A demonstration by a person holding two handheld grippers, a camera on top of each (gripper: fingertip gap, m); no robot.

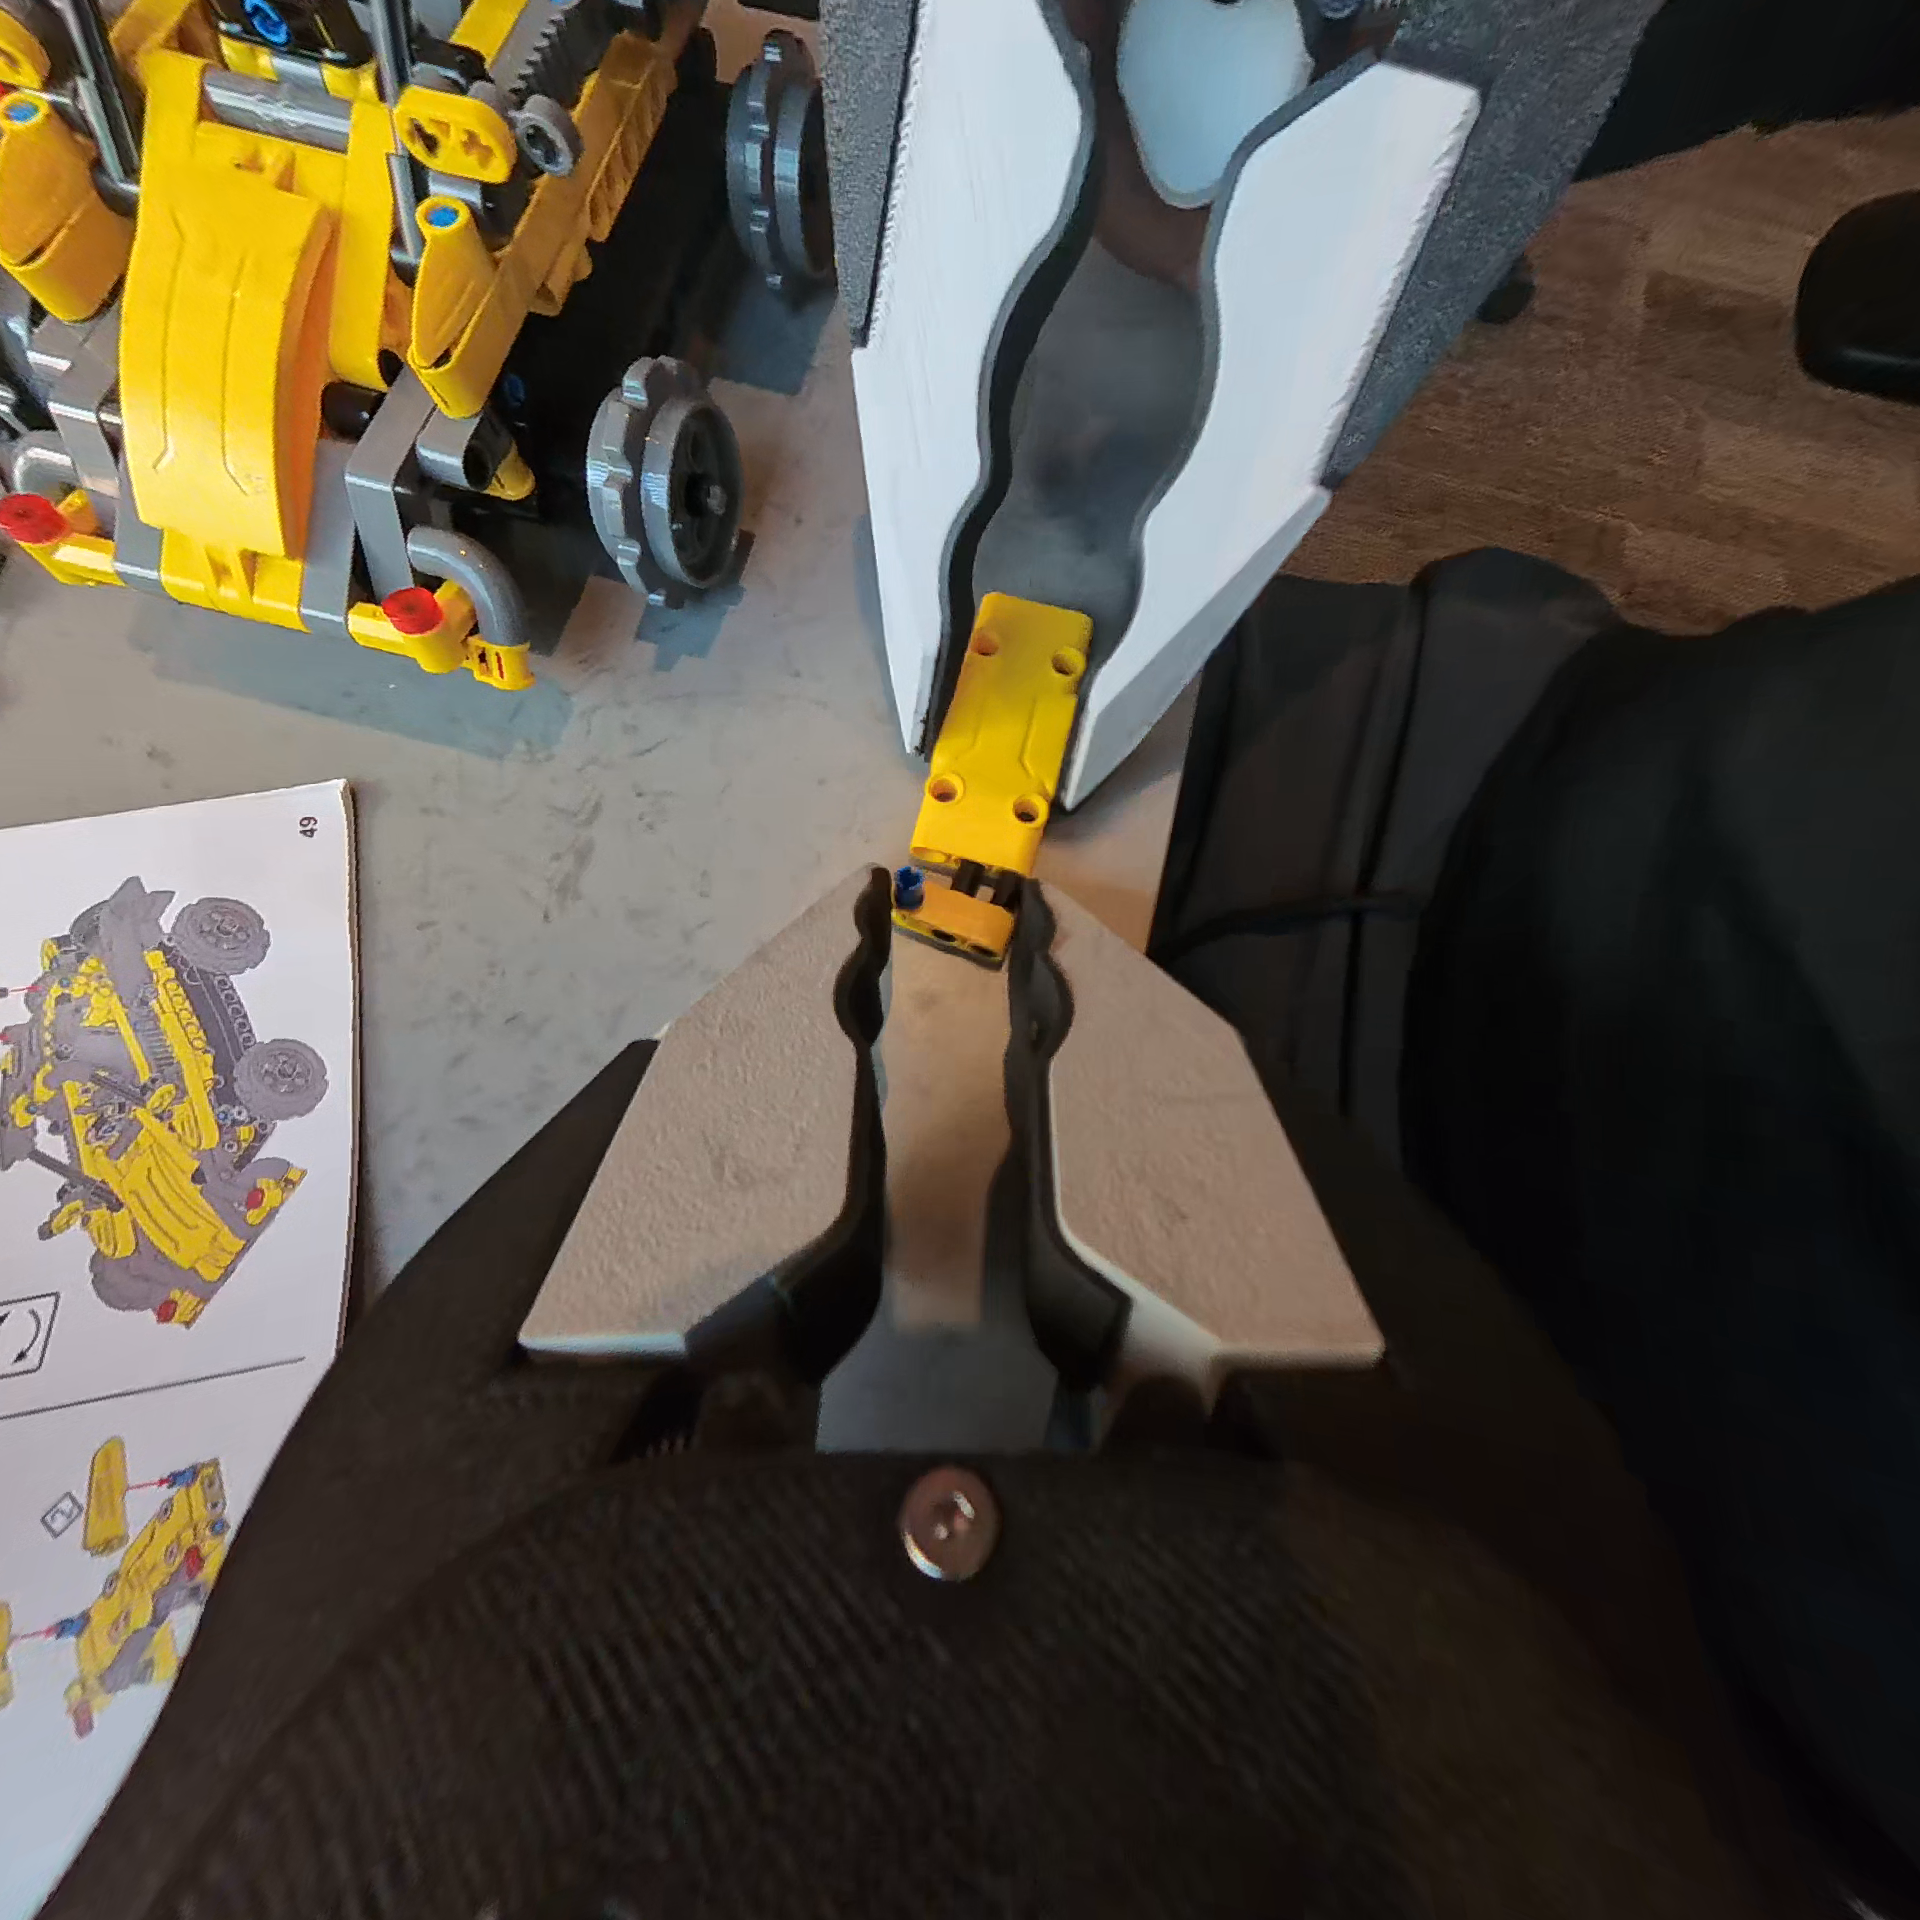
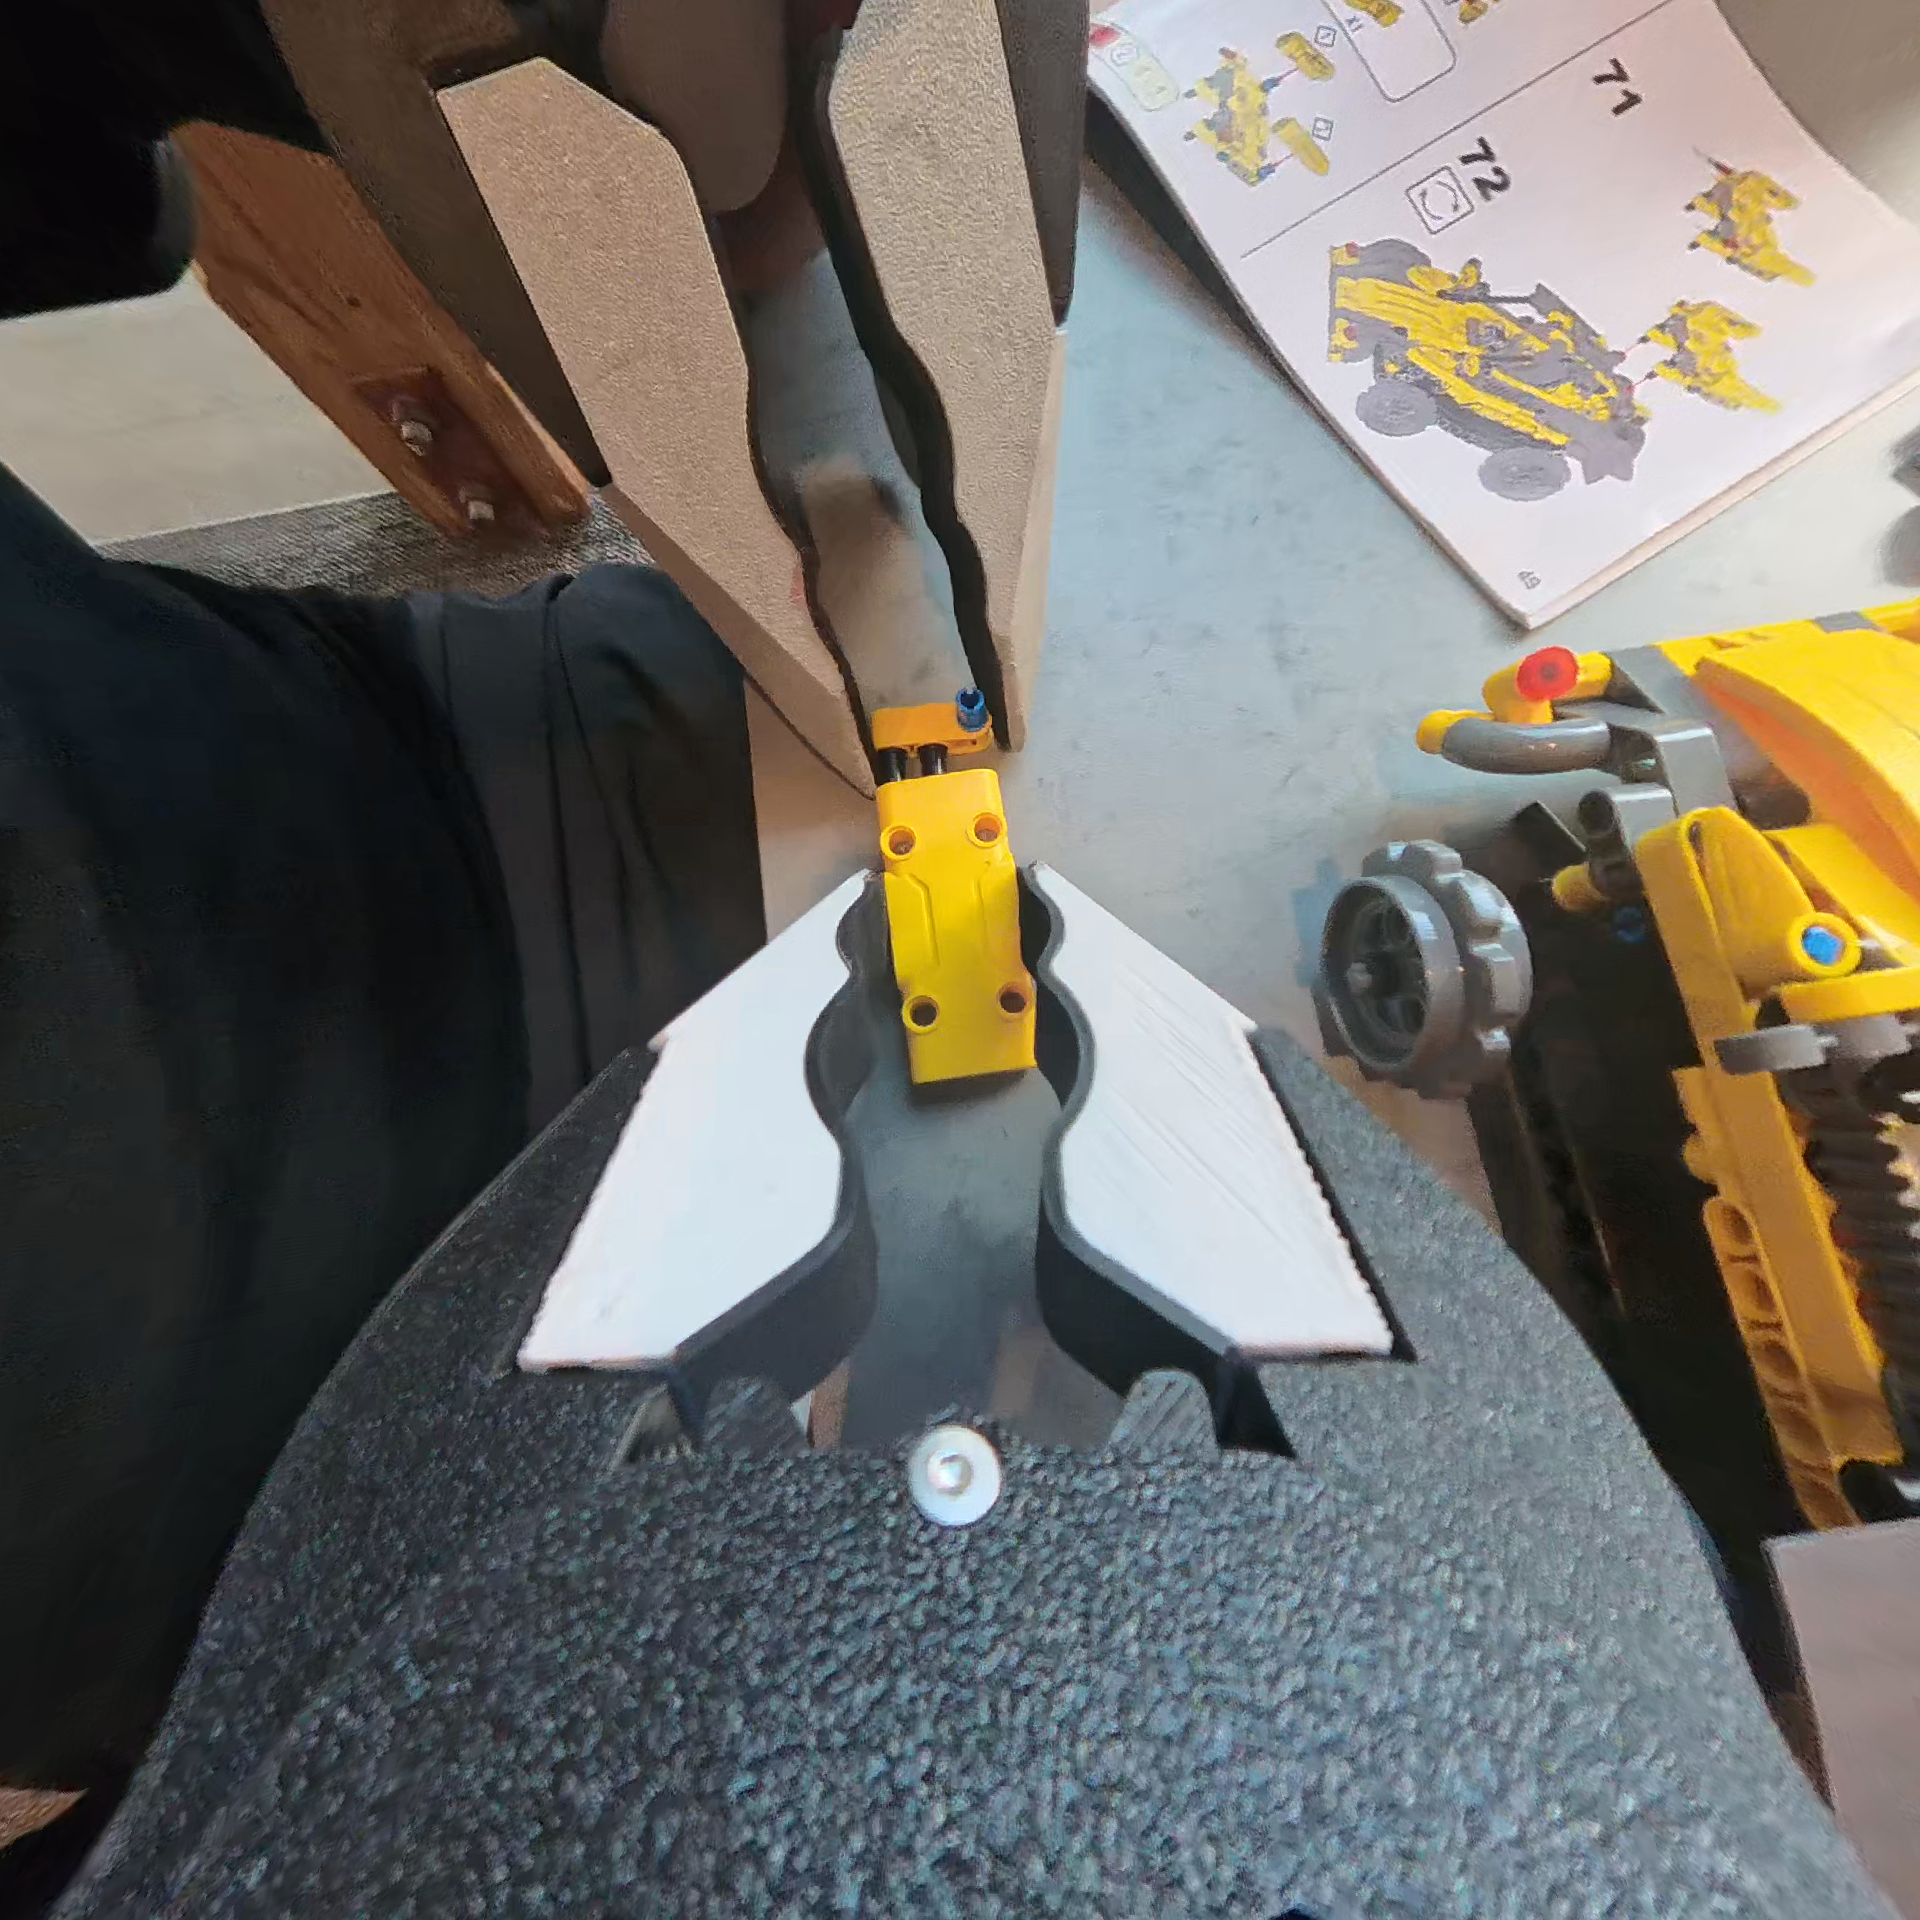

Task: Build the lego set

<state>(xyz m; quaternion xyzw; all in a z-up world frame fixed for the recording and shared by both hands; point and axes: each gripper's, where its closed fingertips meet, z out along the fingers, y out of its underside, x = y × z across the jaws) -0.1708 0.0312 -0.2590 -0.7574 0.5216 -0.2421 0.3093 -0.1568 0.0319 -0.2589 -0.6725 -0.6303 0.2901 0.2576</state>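
- Over the grey table (image 1: 582, 831), near its edge, both grippers meet tip to tip w/ two small yellow parts between them.
- Left gripper (image 1: 951, 914): jaws clenched on a short yellow beam (image 1: 954, 920); a blue pin (image 1: 908, 885) sticks out at one end, by the fingertip.
- Right gripper (image 2: 951, 935): jaws grasping a yellow panel piece (image 2: 956, 935) w/ four round holes; roughly half of it pokes out past the tips.
- Beam & panel sit end to end, joined or nearly joined by two black pins (image 2: 914, 764); can't tell if fully seated, a gap shows.
- Big yellow-and-grey brick vehicle (image 1: 312, 343) stands on table well apart to one side, grey toothed wheel (image 1: 665, 499) facing the grippers.
- Open instruction booklet (image 1: 177, 1091) lies flat near the vehicle.
- Dark clothing of a person (image 1: 1558, 1143) just beyond table edge.
- Risks, as I judge:
  - beam held only at the very tips, so a small twist could pop it out; it'd drop off the edge into the lap.
  - grippers out of line, so the black pins bind or bend instead of sliding.
  - a hard squeeze on the panel's smooth sides could squirt it fwd.
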